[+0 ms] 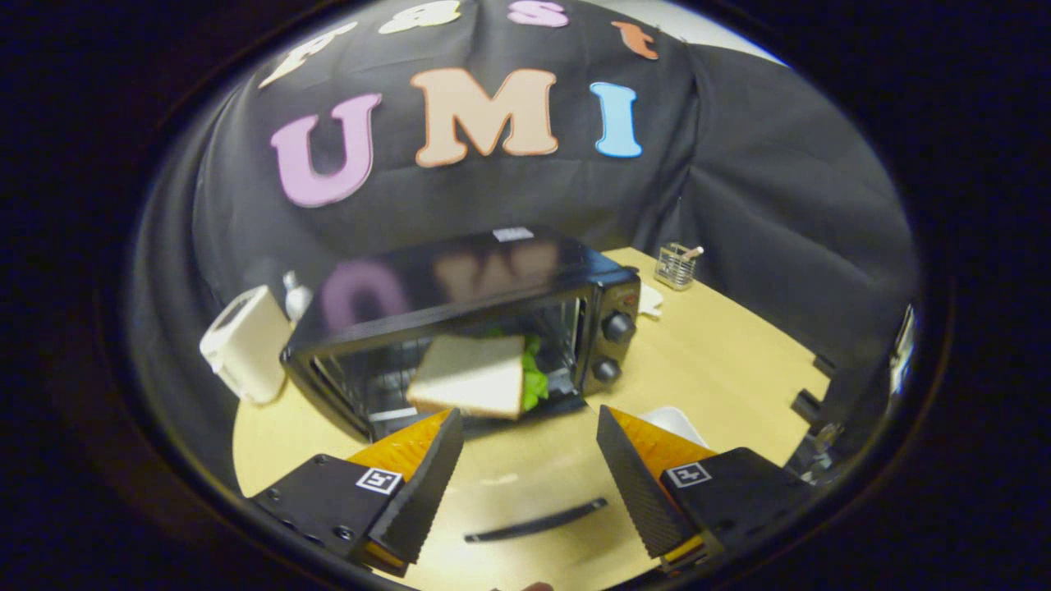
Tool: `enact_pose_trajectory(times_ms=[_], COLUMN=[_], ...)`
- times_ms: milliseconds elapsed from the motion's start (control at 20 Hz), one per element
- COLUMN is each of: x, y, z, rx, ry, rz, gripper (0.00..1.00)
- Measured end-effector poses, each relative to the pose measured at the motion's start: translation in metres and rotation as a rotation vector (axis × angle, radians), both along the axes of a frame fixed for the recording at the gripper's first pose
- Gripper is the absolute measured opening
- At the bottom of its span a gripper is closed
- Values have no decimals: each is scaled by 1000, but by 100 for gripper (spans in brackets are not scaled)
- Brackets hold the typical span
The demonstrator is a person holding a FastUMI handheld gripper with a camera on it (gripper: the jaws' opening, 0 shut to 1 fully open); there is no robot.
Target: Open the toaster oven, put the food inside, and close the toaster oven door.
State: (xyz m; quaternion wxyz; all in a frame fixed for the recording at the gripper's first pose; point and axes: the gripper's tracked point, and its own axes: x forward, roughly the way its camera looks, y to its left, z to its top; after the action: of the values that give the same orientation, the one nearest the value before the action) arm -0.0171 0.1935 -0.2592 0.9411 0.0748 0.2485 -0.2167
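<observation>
The black toaster oven (pixel 460 287) stands on the wooden table (pixel 722 361) with its glass door (pixel 509 484) folded down flat toward me; the door's dark handle (pixel 535 520) lies between my fingers. A sandwich (pixel 468 376) of white bread with green lettuce (pixel 534 379) sits at the oven's mouth, just beyond my left fingertip, its front edge sticking out over the door. My gripper (pixel 527 417) is open, fingers wide apart, and nothing is between them. Neither finger touches the sandwich.
A white pop-up toaster (pixel 246 345) and a small white bottle (pixel 294 294) stand left of the oven. At the table's far right is a wire holder (pixel 677 264). A white plate (pixel 673 423) peeks out beside my right finger. The oven's knobs (pixel 617 327) face me.
</observation>
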Motion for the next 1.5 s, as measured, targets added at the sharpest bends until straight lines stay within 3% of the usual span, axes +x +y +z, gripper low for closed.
enact_pose_trajectory(times_ms=[350, 650, 950, 1200, 1500], x=[-82, -77, -61, -46, -39], y=[30, 66, 72, 61, 60], z=[-50, -95, -121, -132, -111], rx=[-93, -79, -32, -102, -125], ry=[304, 381, 343, 349, 315], rz=[119, 240, 209, 176, 161], gripper=[100, 100, 99, 99, 99])
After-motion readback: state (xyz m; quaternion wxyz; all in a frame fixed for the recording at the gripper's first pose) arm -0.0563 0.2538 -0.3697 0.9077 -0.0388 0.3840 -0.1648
